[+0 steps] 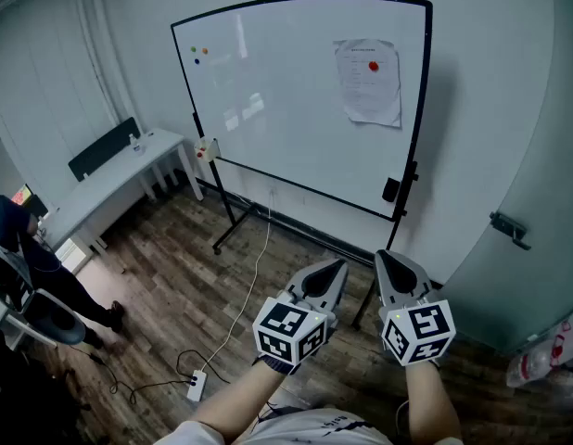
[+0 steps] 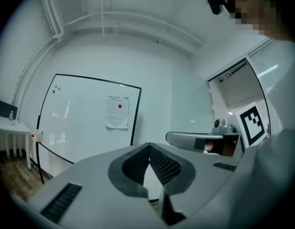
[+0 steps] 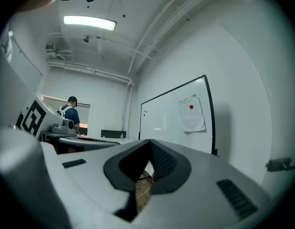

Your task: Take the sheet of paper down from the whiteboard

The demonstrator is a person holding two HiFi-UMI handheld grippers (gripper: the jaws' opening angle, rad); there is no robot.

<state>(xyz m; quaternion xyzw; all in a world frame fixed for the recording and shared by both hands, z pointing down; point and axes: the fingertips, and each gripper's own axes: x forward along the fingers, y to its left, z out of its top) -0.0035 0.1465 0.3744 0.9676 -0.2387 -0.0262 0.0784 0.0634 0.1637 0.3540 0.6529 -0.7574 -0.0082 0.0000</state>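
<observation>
A white sheet of paper (image 1: 369,81) hangs at the upper right of the whiteboard (image 1: 268,100), pinned by a red round magnet (image 1: 375,66). The paper (image 2: 117,112) and the paper (image 3: 191,114) also show far ahead in both gripper views. My left gripper (image 1: 340,265) and right gripper (image 1: 380,256) are held side by side, level, well short of the board. Both have their jaws closed tip to tip with nothing between them. The left gripper (image 2: 149,146) and right gripper (image 3: 150,142) show the same from their own cameras.
The whiteboard stands on a black wheeled frame (image 1: 229,221) over a wood floor, with a cable and power strip (image 1: 196,385) trailing below. A white desk (image 1: 110,182) stands at the left wall. A person (image 1: 27,258) sits at the far left. A door handle (image 1: 509,227) is at the right.
</observation>
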